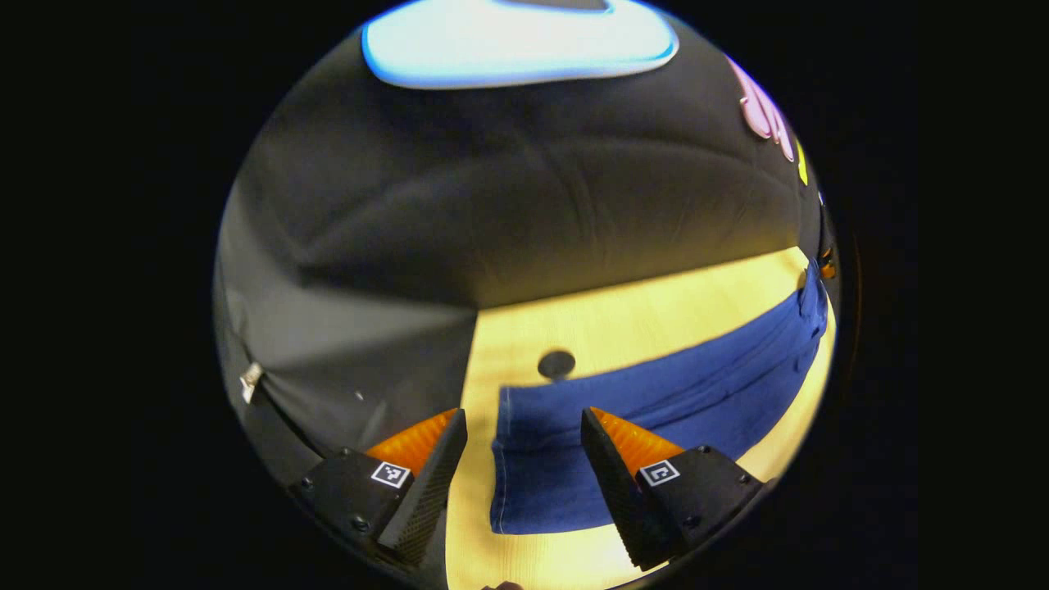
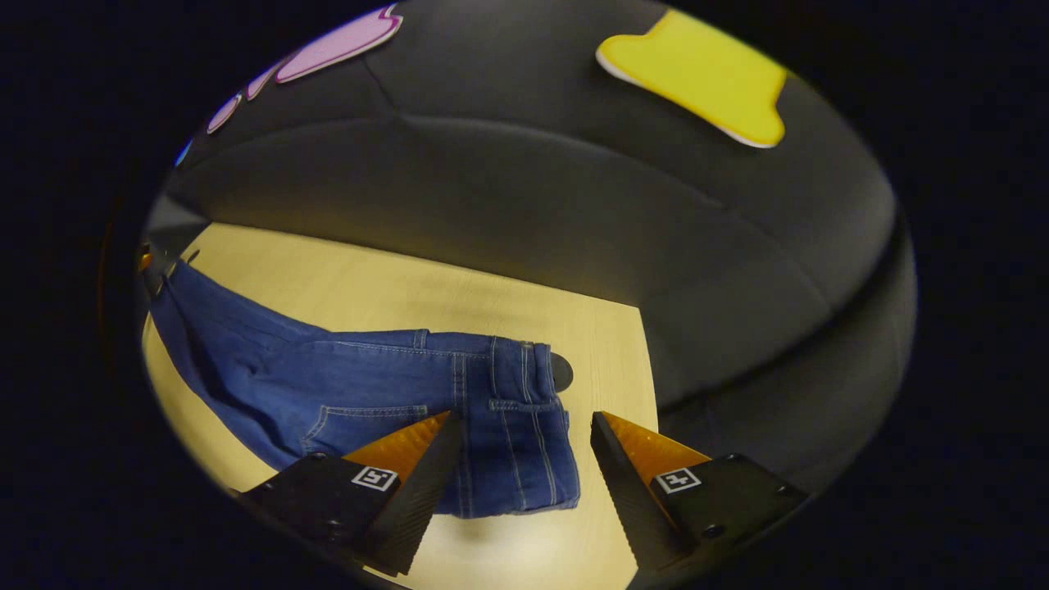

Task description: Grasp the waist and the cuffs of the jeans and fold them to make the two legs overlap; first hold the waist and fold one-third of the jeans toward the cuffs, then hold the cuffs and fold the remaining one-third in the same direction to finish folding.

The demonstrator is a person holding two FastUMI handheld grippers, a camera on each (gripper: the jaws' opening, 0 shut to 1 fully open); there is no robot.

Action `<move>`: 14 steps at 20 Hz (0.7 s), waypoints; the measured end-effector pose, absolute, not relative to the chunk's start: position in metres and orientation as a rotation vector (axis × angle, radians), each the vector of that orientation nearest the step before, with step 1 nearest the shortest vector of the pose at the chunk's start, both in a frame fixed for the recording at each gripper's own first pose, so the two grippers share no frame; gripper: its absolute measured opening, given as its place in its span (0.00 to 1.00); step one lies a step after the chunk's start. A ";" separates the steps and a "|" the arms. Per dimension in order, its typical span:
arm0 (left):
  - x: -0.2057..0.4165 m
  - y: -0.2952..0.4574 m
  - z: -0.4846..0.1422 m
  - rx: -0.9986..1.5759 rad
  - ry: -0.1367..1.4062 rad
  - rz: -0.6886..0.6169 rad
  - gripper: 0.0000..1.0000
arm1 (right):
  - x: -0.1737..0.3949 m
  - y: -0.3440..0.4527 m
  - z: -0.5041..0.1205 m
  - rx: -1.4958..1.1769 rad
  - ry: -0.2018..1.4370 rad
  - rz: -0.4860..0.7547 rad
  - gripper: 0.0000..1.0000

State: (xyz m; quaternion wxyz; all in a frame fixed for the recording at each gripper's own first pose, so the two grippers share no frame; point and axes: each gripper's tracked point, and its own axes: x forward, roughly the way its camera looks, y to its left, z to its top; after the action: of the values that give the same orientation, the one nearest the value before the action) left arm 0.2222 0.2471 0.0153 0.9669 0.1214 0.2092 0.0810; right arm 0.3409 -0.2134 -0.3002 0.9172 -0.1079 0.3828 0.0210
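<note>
Booth: black cloth walls close in behind a pale wooden tabletop [image 1: 623, 319], bare along its far strip and at both ends.
Jeans [image 2: 369, 393]: spread flat on the table, long axis running side to side between the two grippers; legs look already laid one over the other (a judgement, since a single leg width shows in the left gripper view).
Waist [image 2: 524, 410]: at the right end, just ahead of the right gripper [image 2: 520, 430], belt loops and a pocket facing up.
Cuffs [image 1: 512, 459]: at the left end, the hem lying between the fingers of the left gripper [image 1: 524, 426].
Left gripper: fingers spread wide, hovering above the cuff end, holding nothing.
Right gripper: fingers spread wide, above the waistband, holding nothing.
Dark round hole [image 1: 556, 364]: in the tabletop just behind the jeans.
Coming move: the right gripper is nearer the waist, so the first third would fold leftward along the long axis toward the cuffs.
Room: table edges near each end, so little slack for sliding sideways.
</note>
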 end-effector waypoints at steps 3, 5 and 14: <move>0.192 0.239 0.039 0.206 0.328 0.141 0.83 | 0.323 -0.207 -0.268 -0.091 0.635 -0.053 0.98; 0.169 0.245 0.050 0.206 0.289 0.118 0.82 | 0.309 -0.207 -0.261 -0.029 0.590 -0.101 0.97; 0.095 0.205 0.054 0.257 0.269 0.056 0.82 | 0.282 -0.247 -0.326 0.254 0.621 -0.362 0.98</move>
State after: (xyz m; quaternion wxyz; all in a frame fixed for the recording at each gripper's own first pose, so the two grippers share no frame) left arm 0.0954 0.2052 0.0542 0.9824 0.1279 0.1336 0.0278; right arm 0.2820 -0.2467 -0.3259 0.9282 0.1240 0.3030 -0.1768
